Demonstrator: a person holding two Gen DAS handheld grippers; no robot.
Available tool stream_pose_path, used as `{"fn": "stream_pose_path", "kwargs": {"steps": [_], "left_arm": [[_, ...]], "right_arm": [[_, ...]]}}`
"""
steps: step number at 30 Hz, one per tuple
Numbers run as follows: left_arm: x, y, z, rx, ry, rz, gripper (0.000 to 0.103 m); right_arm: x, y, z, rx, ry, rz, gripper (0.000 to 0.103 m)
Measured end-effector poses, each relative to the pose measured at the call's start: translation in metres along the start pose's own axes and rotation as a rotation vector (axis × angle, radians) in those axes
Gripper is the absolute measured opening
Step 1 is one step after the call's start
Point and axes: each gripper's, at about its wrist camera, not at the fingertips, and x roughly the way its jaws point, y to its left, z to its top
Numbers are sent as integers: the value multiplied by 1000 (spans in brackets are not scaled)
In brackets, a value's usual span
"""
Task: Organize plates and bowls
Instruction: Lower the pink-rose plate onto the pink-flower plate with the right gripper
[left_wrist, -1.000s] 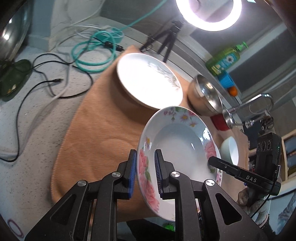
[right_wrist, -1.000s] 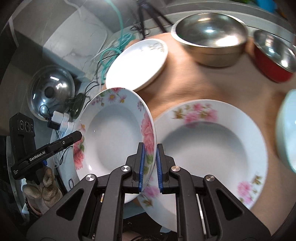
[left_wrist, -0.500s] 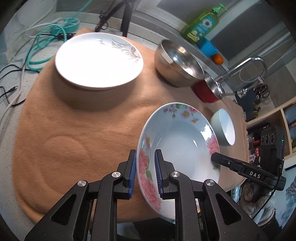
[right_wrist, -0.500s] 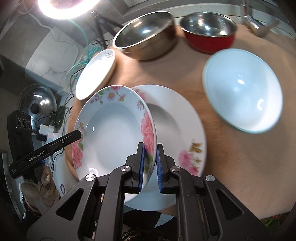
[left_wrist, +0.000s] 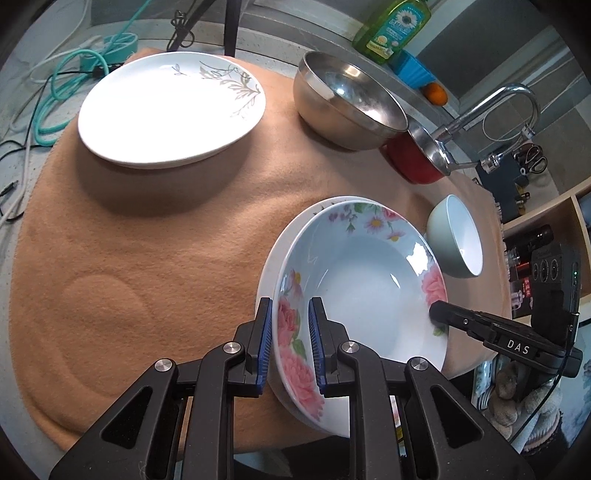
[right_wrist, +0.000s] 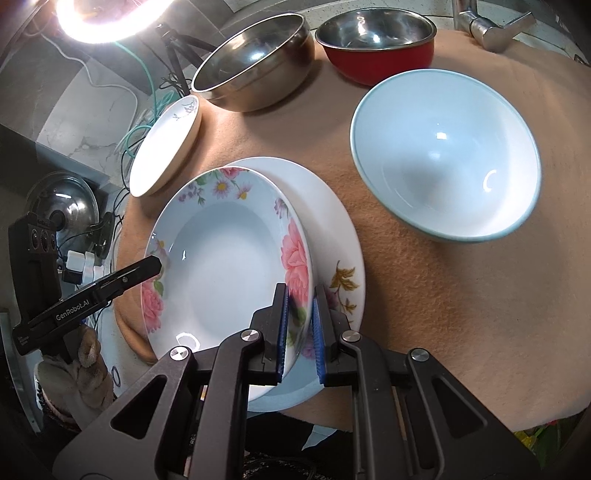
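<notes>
Porcelain flowered plate (left_wrist: 369, 280) gripped at opposite rims: left gripper (left_wrist: 290, 343) and right gripper (right_wrist: 298, 328) both clamped on it; plate over second plate (right_wrist: 332, 229) on tan cloth (left_wrist: 166, 229), contact unclear

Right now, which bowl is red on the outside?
The red bowl at the back, steel inside; the steel bowl beside it is all metal, and the pale bowl is white.
</notes>
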Motion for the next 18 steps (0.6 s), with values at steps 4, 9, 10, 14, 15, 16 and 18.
{"fn": "stream_pose_path", "kwargs": {"steps": [4,9,10,14,15,16,18], "left_arm": [[4,-3,0,9,6,11,17],[6,-7,2,22,9,26,17],[6,-9,2,27,8,30,17],[8,-11,2,33,9,38,17],[8,-11,3,33,9,38,17],[9,-11,3,34,9,38,17],[9,-11,3,39,10,43,17]], "right_arm": [[1,-2,0,3,2,-3,12],[-1,-3,0,2,-1,-4,12],[-1,-3,0,0,-1,-4,12],[-2,-4,-1,1,-4,-5,12],[-2,-4,-1,0,-4,-6,12],[-2,-4,-1,-2,-4,-8,13],[-2,-4,-1,-5,-4,-11,13]]}}
